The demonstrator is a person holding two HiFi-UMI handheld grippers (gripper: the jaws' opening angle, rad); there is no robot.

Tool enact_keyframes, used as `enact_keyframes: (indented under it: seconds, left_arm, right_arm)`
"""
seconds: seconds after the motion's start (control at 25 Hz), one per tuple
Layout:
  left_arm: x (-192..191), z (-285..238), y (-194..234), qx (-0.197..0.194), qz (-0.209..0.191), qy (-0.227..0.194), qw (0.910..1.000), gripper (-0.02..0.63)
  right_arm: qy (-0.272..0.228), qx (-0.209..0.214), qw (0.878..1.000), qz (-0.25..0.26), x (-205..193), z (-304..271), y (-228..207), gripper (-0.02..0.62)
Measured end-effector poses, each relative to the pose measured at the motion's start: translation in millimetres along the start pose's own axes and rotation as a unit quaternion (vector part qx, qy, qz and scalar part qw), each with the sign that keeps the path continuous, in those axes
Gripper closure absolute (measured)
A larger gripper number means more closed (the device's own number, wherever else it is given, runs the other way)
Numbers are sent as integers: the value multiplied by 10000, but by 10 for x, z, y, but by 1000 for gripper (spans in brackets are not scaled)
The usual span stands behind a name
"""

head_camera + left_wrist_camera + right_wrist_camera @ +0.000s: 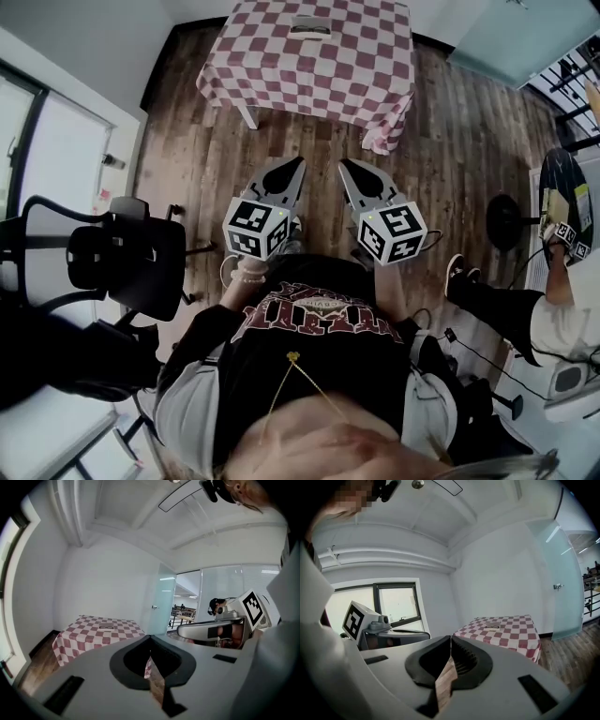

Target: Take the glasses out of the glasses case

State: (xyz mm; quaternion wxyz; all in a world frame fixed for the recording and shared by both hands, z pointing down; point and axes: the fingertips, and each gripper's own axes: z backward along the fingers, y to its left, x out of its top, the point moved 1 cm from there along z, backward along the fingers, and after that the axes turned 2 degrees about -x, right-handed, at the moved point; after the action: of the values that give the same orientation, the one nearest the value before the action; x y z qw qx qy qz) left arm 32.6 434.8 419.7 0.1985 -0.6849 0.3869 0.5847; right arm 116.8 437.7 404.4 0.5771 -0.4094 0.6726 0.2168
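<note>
Far ahead of the grippers, the glasses case (309, 25) is lying crosswise on a checkered table (281, 70) (wooden floor (187, 169)). The left gripper (295, 169) and right gripper (349, 171) are clenching nothing.

Left gripper (296, 167) and right gripper (345, 169) side by side near torso, pointing far; jaws together, empty.

Dark wood plank floor (469, 141). Desk (272, 56) under red-white checked cloth, near white wall (103, 583). Black office chair (122, 253) at left. Window (393, 604), frosted glass door (164, 604).
</note>
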Motion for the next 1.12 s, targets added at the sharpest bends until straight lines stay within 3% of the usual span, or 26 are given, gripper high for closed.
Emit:
enact_keyframes:
  seconds: [0.72,1.12]
  left_arm:
    - [192,-461,945,-336,28,104,9994,607]
    - [201,-576,1193,-349,129,144,9992,607]
  right_arm:
    - [108,-81,9999,-16,220,-1011,-243,575]
    - [40,-105,9999,-54,282,-1261,-332,575]
